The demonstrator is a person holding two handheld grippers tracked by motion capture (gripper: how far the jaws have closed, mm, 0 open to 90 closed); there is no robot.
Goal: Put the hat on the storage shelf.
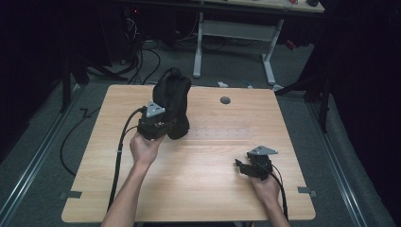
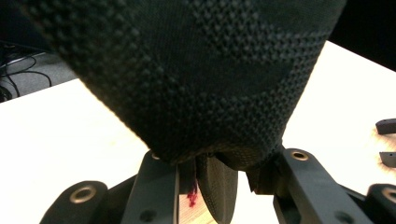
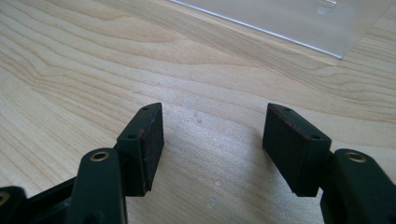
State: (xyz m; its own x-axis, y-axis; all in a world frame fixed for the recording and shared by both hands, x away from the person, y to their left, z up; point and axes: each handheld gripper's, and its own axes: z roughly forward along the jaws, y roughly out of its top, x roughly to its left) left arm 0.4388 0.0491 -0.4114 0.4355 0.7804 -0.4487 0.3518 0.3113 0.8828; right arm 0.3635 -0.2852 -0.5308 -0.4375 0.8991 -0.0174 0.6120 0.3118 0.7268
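Note:
A black knit shoe [image 1: 172,97] is held up off the wooden table [image 1: 198,184] at the back left, its bulk rising above my left gripper [image 1: 171,126]. In the left gripper view the knit upper [image 2: 196,74] hangs close over the jaws, and my left gripper [image 2: 215,163] is shut on the shoe's lower edge. At the front right my right gripper [image 1: 240,165] rests low over the table, open. In the right gripper view nothing lies between the pads of the right gripper [image 3: 212,140], just bare wood.
A clear plastic sheet [image 1: 220,134] lies flat mid-table, and its edge [image 3: 289,23] runs just ahead of the right jaws. A grey cable hole [image 1: 225,100] sits near the far edge. A white-legged desk [image 1: 236,28] stands beyond on the floor.

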